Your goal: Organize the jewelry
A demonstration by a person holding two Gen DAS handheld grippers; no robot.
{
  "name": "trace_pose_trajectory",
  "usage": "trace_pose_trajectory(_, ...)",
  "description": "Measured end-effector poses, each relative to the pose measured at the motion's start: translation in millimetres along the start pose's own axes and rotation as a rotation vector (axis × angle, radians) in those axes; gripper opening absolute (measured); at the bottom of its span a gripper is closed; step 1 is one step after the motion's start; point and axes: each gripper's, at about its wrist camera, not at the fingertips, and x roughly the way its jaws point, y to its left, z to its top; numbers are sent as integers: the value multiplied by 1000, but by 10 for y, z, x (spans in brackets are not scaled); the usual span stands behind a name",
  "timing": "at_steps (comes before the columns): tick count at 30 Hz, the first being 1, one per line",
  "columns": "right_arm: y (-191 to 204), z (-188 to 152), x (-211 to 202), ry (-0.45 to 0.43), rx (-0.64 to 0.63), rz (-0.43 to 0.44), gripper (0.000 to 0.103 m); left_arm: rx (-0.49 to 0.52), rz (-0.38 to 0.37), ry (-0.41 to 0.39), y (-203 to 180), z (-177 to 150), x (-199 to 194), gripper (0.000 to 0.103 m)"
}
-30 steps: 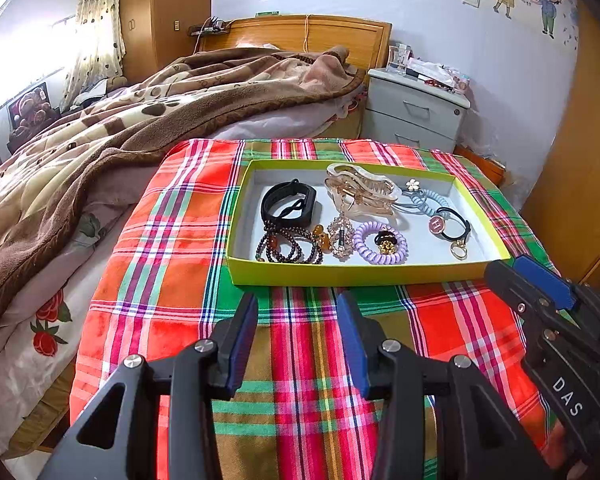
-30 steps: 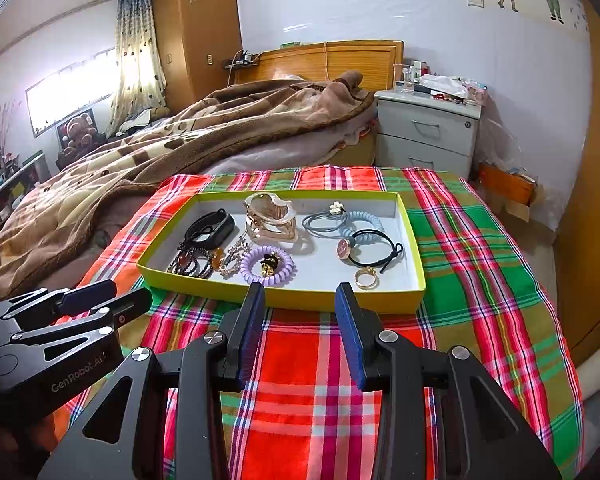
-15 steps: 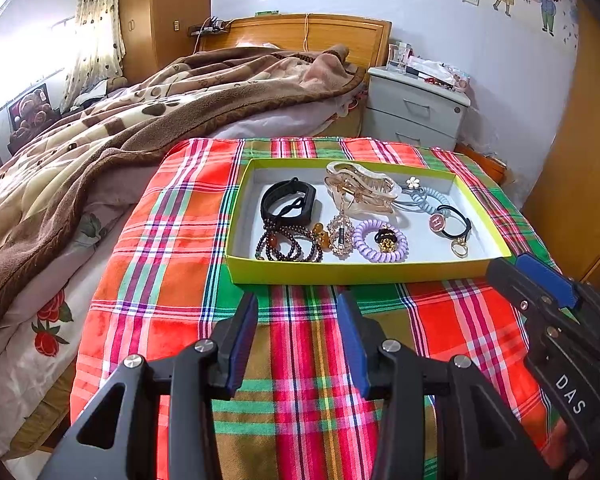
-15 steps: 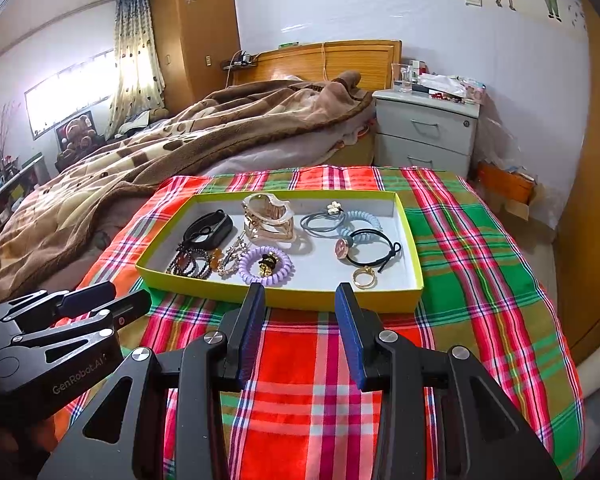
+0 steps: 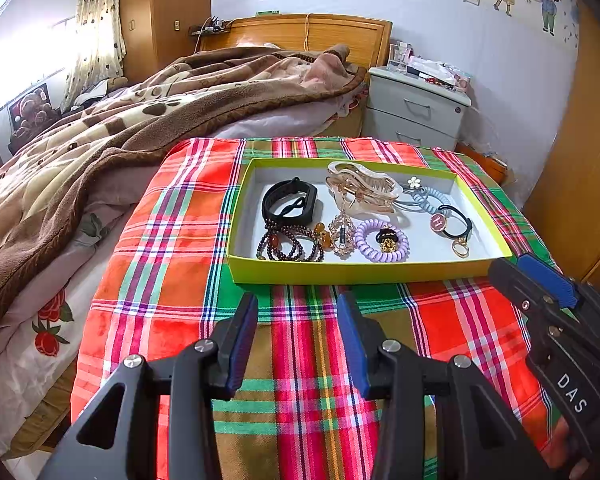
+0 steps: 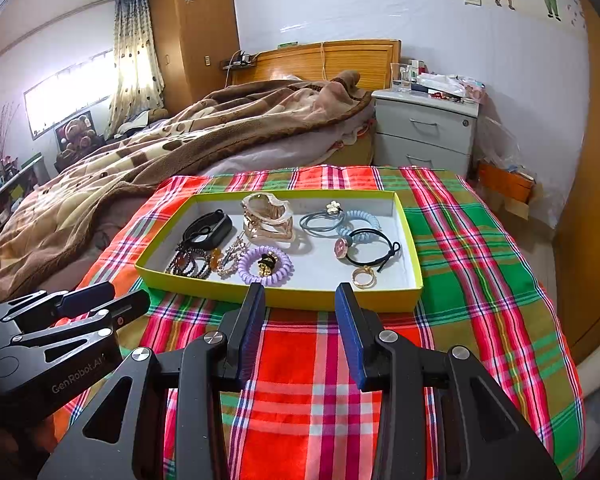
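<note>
A yellow-green tray (image 5: 340, 272) (image 6: 284, 296) lies on a plaid cloth. It holds a black band (image 5: 288, 202) (image 6: 209, 228), a dark bead bracelet (image 5: 288, 242), a rose-gold hair claw (image 5: 362, 188) (image 6: 266, 220), a purple coil tie (image 5: 381, 240) (image 6: 265, 266), blue ties (image 5: 424, 196), a black tie with a pink charm (image 6: 370, 246) and a gold ring (image 5: 459, 247) (image 6: 364, 277). My left gripper (image 5: 297, 314) is open and empty just before the tray's near wall. My right gripper (image 6: 300, 304) is open and empty at the near wall, near the ring.
The plaid cloth (image 5: 172, 240) covers a table beside a bed with a brown blanket (image 5: 120, 120). A grey nightstand (image 5: 416, 108) stands behind the table. A wooden wardrobe (image 6: 592, 200) is at the right. The right gripper's body shows at the left view's right edge (image 5: 560, 320).
Both grippers have drifted slightly toward the tray. Nothing in the tray has moved.
</note>
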Motion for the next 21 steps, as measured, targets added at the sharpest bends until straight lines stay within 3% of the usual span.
trace_pose_trajectory(21, -1, 0, 1, 0, 0, 1, 37, -8, -4, 2, 4, -10, 14, 43)
